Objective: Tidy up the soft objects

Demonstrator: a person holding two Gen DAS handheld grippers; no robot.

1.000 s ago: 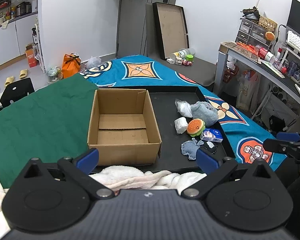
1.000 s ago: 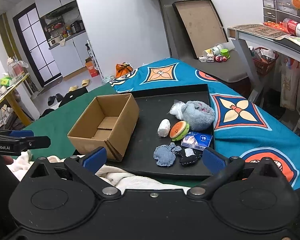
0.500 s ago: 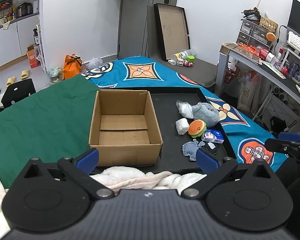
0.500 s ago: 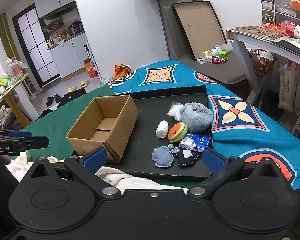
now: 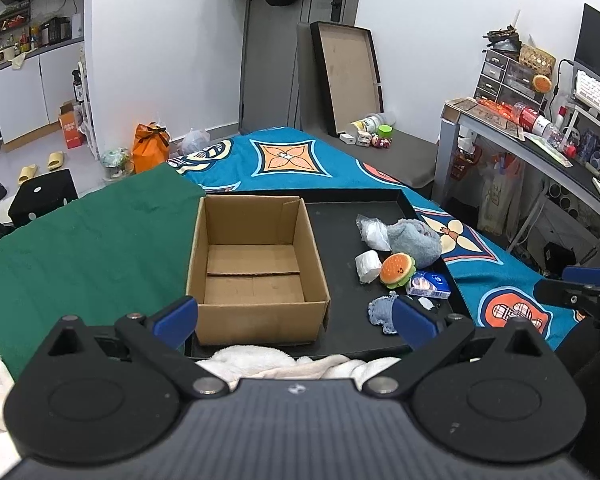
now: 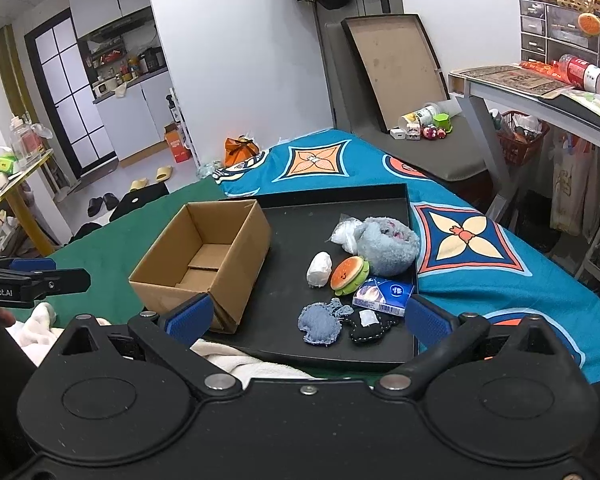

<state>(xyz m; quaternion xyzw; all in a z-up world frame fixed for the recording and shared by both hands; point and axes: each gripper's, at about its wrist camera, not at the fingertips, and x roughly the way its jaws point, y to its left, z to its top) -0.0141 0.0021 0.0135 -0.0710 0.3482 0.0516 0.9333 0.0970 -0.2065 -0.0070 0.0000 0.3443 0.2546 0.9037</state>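
Both claws (image 5: 294,316) (image 6: 308,316) wide, empty

Left gripper (image 5: 296,316) and right gripper (image 6: 308,312) both held level, jaws spread wide, blue pads bare, nothing gripped.

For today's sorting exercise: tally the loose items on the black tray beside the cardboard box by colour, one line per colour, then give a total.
White: 2, the plastic bag and the white roll
Blue or blue-grey: 3, the fluffy plush, the denim patch, the blue pack
Orange: 1, the burger toy
Black: 1, the black pouch
Total: 7
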